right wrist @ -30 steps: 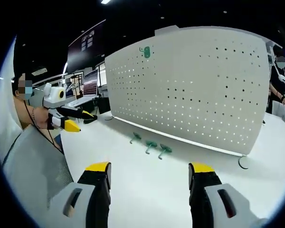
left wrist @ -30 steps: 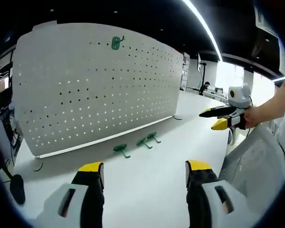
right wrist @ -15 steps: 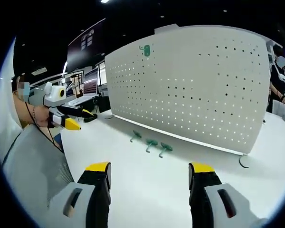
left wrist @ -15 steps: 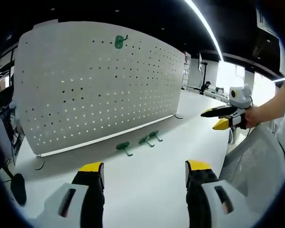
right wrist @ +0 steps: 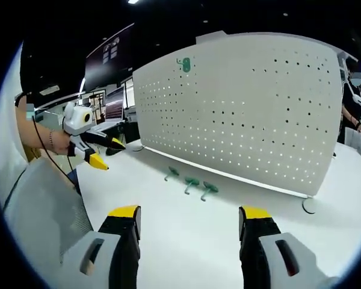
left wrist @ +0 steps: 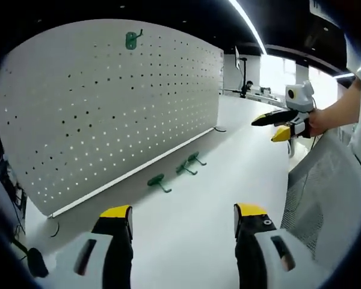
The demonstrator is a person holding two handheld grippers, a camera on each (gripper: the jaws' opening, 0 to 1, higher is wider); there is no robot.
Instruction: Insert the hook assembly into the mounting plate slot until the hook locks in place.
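Left gripper [right wrist: 105,153] now nearer the pegboard [left wrist: 108,102], both grippers' jaws spread, empty, three hooks [left wrist: 175,171] on table [left wrist: 192,223].

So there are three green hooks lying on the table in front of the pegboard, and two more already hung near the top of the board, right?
Not quite. Three green hooks do lie on the table in front of the pegboard, but just one hung hook sits near the top of the board, not two. Both the right gripper view and the left gripper view show it.

The perforated pegboard [right wrist: 240,114] looks matt white, the tabletop [right wrist: 186,235] smooth, the green hooks [right wrist: 192,182] plastic-like.
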